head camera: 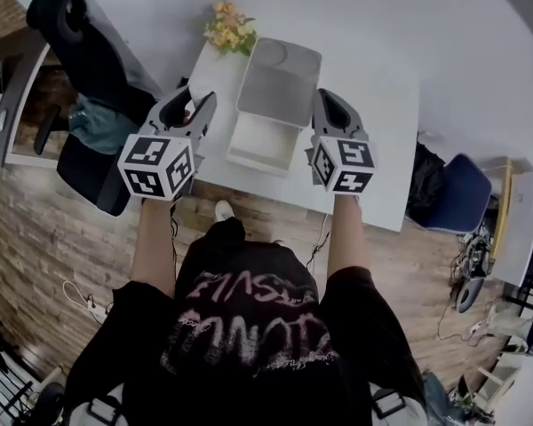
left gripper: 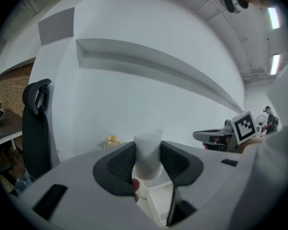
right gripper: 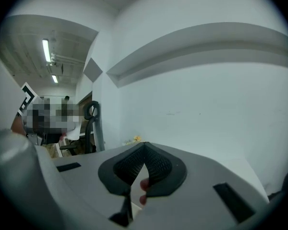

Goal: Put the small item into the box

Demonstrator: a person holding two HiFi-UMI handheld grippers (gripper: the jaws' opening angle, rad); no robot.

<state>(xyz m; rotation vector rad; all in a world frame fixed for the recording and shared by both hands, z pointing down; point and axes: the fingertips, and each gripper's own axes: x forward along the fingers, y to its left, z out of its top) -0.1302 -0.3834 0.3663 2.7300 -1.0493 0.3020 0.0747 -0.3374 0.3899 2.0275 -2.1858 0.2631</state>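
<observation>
A white box [head camera: 265,145] lies open on the white table [head camera: 382,149], its lid [head camera: 280,82] folded back. My left gripper [head camera: 194,101] hovers by the box's left side, my right gripper [head camera: 330,98] by its right side. In the left gripper view the left gripper [left gripper: 148,159] is open, and the box [left gripper: 156,195] shows beyond the gap, not pinched. The pads of the right gripper [right gripper: 144,152] meet at their tips. A small red bit [left gripper: 134,184] shows under the left jaws and another red bit [right gripper: 144,183] under the right ones; what they are I cannot tell.
Yellow flowers [head camera: 229,29] stand at the table's far edge behind the box. A black office chair [head camera: 80,47] is left of the table and a blue chair [head camera: 457,193] to its right. The floor below is wood.
</observation>
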